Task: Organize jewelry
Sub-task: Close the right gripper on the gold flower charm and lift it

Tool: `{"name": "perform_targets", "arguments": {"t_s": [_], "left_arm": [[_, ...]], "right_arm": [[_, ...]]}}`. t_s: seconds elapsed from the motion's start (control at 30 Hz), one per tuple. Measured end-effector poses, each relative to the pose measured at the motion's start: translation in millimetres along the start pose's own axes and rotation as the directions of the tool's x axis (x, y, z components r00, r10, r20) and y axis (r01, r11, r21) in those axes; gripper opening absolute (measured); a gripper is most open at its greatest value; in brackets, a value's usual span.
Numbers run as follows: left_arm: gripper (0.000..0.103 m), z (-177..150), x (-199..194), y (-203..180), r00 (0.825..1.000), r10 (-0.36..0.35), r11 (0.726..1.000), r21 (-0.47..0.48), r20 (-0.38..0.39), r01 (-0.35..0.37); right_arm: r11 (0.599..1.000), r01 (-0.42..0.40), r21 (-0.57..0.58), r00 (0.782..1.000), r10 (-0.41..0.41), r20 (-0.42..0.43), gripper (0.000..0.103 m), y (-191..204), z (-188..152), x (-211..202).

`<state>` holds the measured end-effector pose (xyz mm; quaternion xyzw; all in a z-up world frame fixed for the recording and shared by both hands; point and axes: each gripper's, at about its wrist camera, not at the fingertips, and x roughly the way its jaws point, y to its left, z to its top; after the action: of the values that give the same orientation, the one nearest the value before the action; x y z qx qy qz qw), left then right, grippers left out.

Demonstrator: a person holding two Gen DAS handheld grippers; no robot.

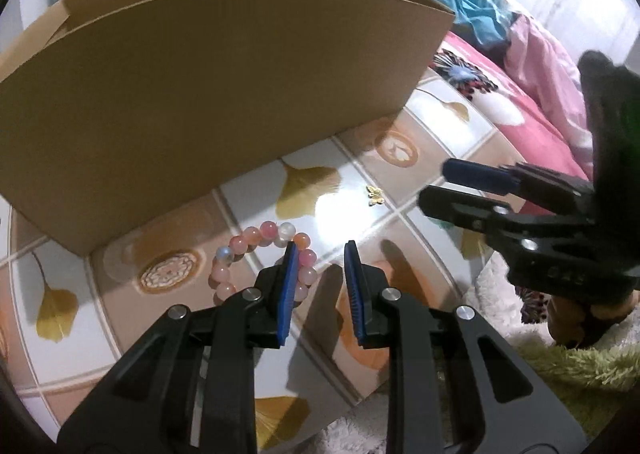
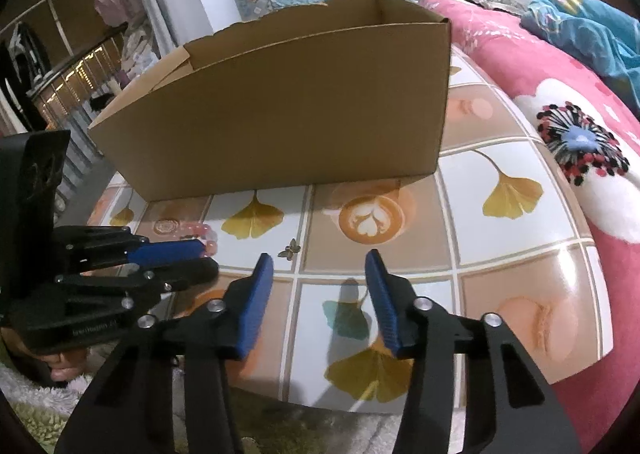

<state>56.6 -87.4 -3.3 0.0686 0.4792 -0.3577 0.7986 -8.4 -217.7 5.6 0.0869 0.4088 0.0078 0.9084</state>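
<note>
Pink and white beaded bracelet lies on the tiled surface near the brown cardboard box, so the spread left gripper should be shifted left to straddle one bead strand, while the right gripper is held spread by the small gold butterfly charm.

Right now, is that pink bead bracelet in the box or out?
Out: the bracelet lies on the table before the box.

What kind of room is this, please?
Probably a bedroom at home. A bed with a pink floral quilt stands beside the small table with a tile-print cover, clothes hang at the left, and a fluffy rug lies below.
</note>
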Motion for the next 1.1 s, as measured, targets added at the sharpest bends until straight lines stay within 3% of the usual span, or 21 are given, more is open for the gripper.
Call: {"name": "perform_targets", "arguments": {"t_s": [0.3, 0.63, 1.1], "left_arm": [[0.022, -1, -3, 13, 1.0, 0.018, 0.998, -0.052, 0.007, -0.018], [0.023, -4, -10, 12, 1.0, 0.009, 1.0, -0.028, 0.017, -0.009], [0.023, 0, -5, -9, 1.0, -0.004, 0.998, 0.059, 0.024, 0.003]], "right_arm": [[0.991, -0.013, -0.135, 1.0, 0.01, -0.025, 0.029, 20, 9, 20], [0.977, 0.026, -0.21, 0.998, -0.037, -0.046, 0.016, 26, 14, 35], [0.999, 0.054, -0.008, 0.997, -0.054, -0.051, 0.013, -15, 7, 19]]}}
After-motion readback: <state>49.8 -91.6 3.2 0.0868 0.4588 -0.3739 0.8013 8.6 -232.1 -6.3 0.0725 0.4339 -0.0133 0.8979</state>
